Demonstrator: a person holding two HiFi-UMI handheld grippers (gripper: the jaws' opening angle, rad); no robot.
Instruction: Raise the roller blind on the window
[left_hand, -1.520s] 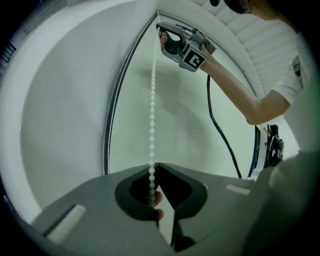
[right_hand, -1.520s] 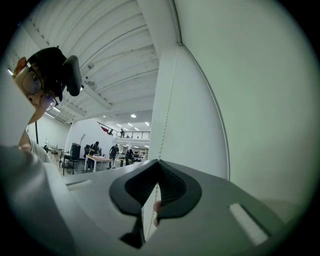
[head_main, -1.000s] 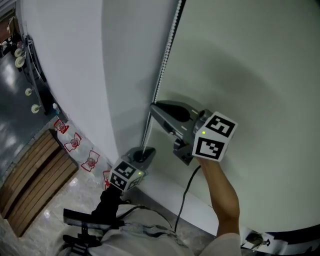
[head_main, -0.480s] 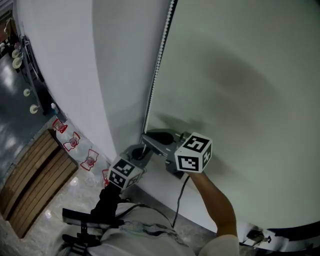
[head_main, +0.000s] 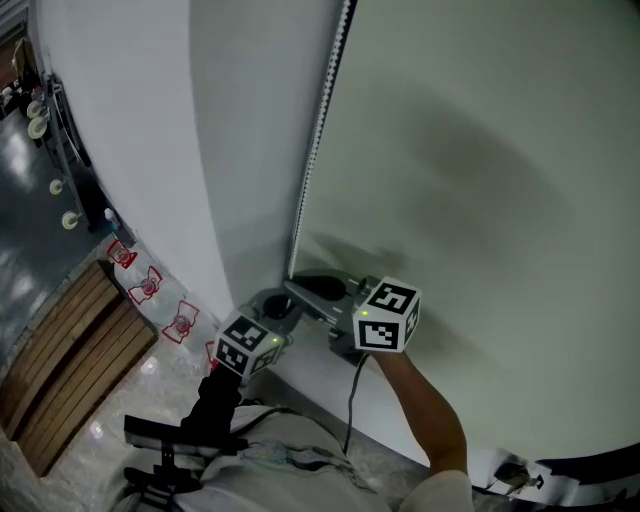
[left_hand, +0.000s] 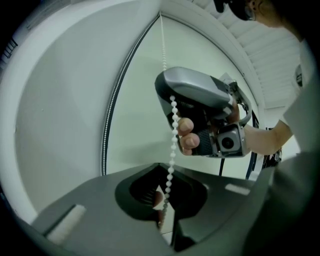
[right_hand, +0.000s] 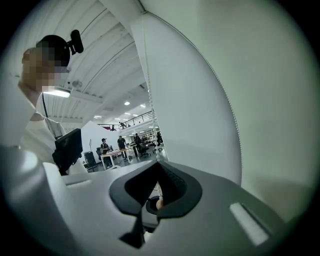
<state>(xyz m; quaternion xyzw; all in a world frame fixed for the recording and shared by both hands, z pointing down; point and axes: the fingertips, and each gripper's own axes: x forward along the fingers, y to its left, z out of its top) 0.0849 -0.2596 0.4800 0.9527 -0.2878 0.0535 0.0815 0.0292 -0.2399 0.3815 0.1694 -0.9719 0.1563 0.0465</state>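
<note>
Operator: White wall on my left, and the rest of the head view is the roller blind (head_main: 480, 180), a pale greenish sheet hanging flat and filling the right side from the top edge nearly to the bottom.

Desk: Where's the cord?

Operator: The bead chain (head_main: 318, 140) runs down the blind's left edge, right where sheet meets wall, from the top of frame to low centre. Both tools are on it down there.

Desk: Grip?

Operator: The left gripper (head_main: 278, 304) is the lower one. Its own view has the beads dropping straight into the tips, jaws pressed together on the chain. The right gripper (head_main: 296, 290) sits just above and to the right, almost touching the left. Its tips are closed too, with beads showing just beyond where they meet, so I read it as clamped on the chain as well.

Desk: Anything else from the left camera?

Operator: The right tool's grey body against the blind, chain crossing its nose, my fingers (left_hand: 186, 136) wrapped on the handle.

Desk: Surroundings?

Operator: A black cable (head_main: 352, 405) hangs from the right tool beside my forearm (head_main: 432, 415). Far down on the left are wooden slats (head_main: 60, 360) and red-and-white floor markings (head_main: 150, 285). The right camera looks past the wall into an open hall, with people (right_hand: 120, 144) at tables well away.
</note>
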